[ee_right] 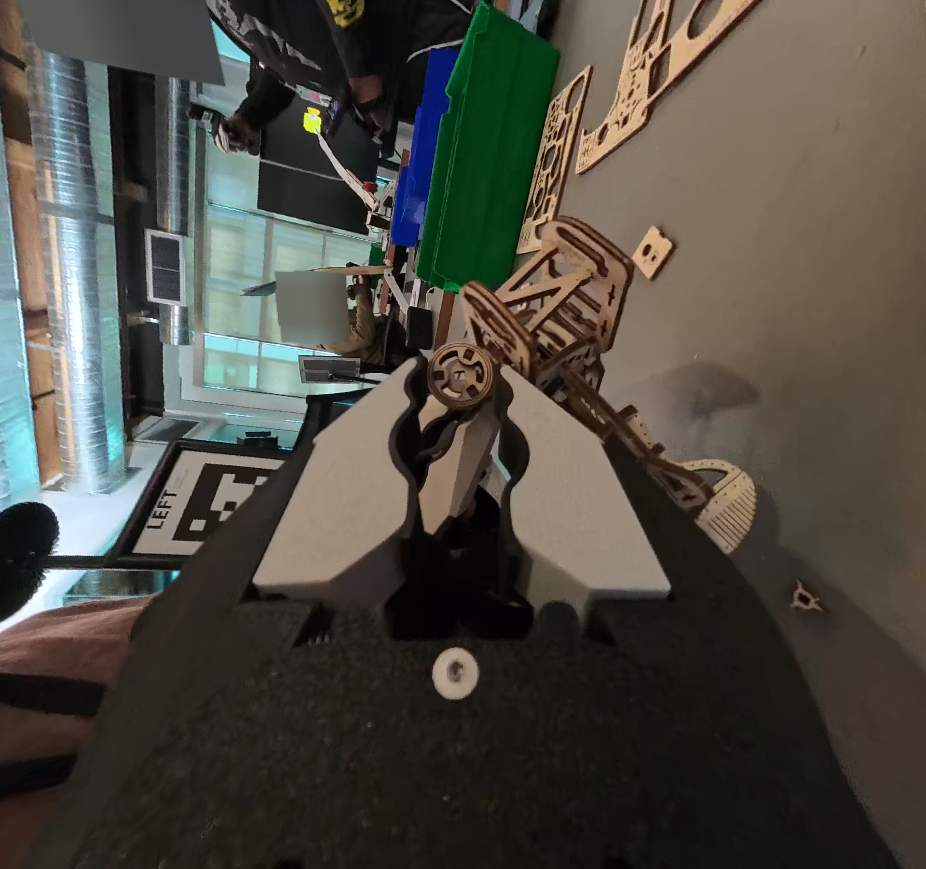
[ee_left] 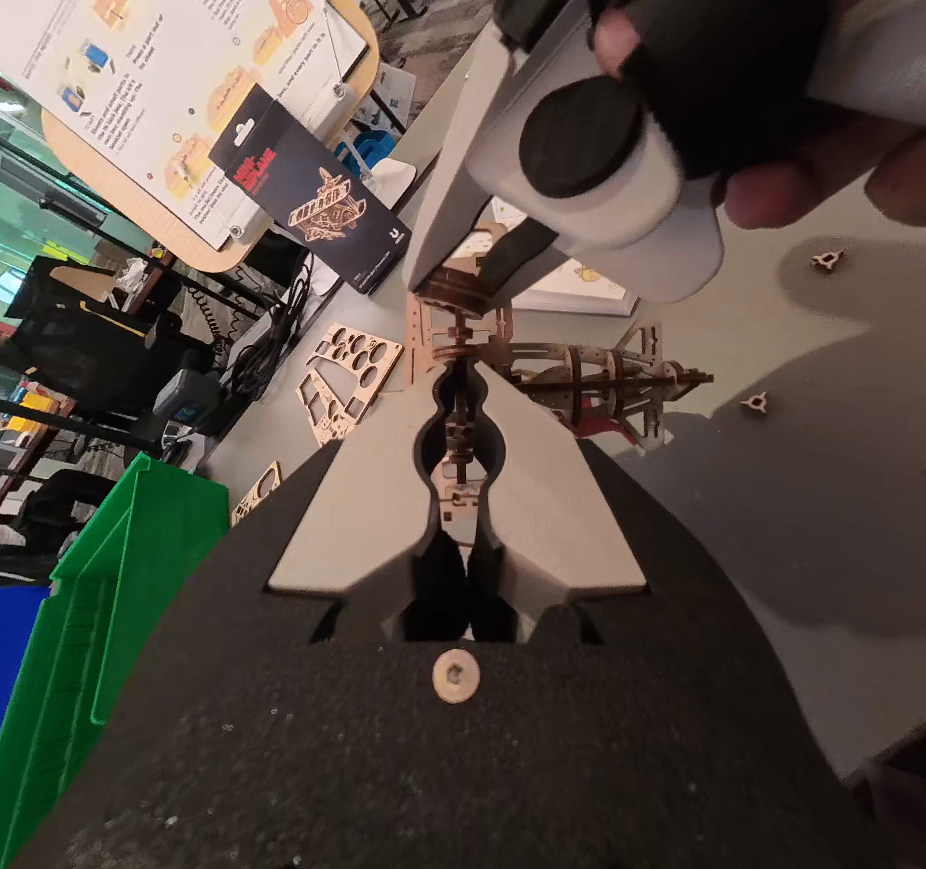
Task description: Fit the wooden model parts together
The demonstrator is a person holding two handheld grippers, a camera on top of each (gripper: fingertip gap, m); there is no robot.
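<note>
left gripper [ee_left: 458,394] jaws closing narrow on axle [ee_left: 458,436] | right gripper [ee_right: 458,389] jaws pinching wheel [ee_right: 461,377] at axle end, above bench [ee_right: 827,344] | handling: light, thin, brittle plywood; gripping by rim and shaft, squeezing gently

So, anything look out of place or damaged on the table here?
Nothing broken. Two tiny wooden offcuts lie loose on the grey table, away from the punched-out sheets.
</note>
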